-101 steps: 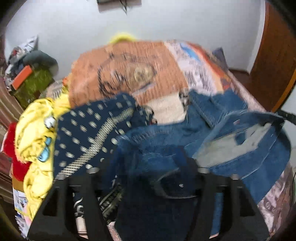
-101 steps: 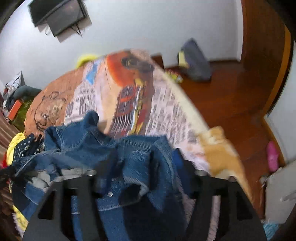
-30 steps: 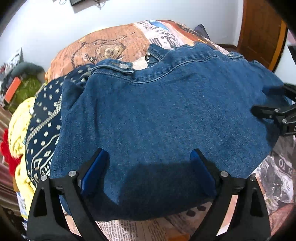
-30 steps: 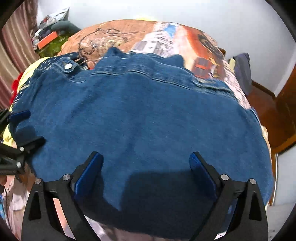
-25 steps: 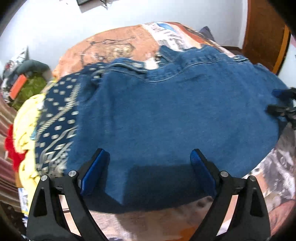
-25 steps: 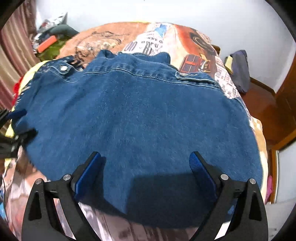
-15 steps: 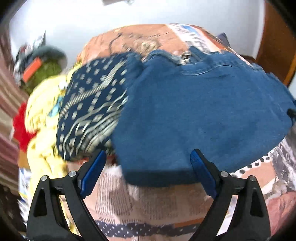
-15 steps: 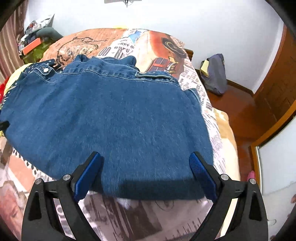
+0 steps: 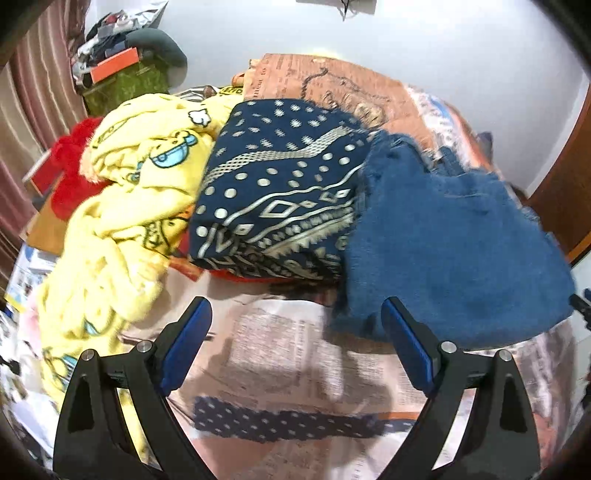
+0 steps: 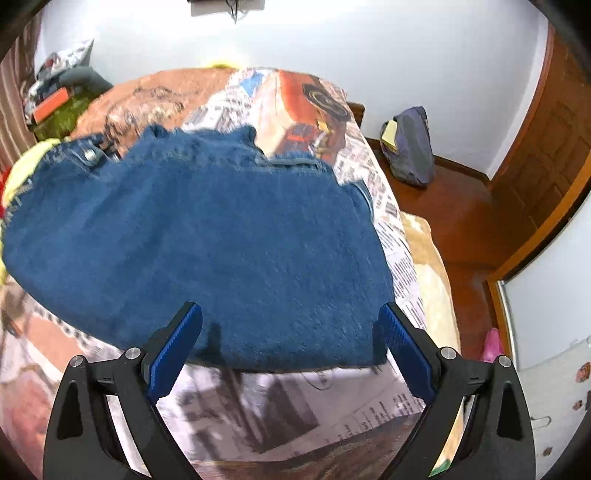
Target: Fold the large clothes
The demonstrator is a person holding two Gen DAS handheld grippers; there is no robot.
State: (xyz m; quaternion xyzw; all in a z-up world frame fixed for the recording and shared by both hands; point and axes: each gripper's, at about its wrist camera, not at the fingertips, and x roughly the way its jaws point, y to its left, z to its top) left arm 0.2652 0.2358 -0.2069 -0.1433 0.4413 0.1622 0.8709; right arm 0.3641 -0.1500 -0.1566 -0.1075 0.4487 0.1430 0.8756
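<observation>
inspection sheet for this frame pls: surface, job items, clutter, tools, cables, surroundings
Surface: bed with printed bedspread, newspaper and car motifs, bare in front of both tools.
Job's things: denim jacket lies folded flat on the bedspread; navy patterned garment folded beside it, edges touching.
Clutter: yellow cartoon-print blanket heaped beside the navy garment; red fabric behind it.
Grippers: left tool open, holding nothing; right tool open, holding nothing, just short of the jacket's near edge.
Cables: a short dark lead hangs from a wall fixture; none on the bed.
Surroundings: white wall, wooden floor, dark bag by the wall, wooden door.
</observation>
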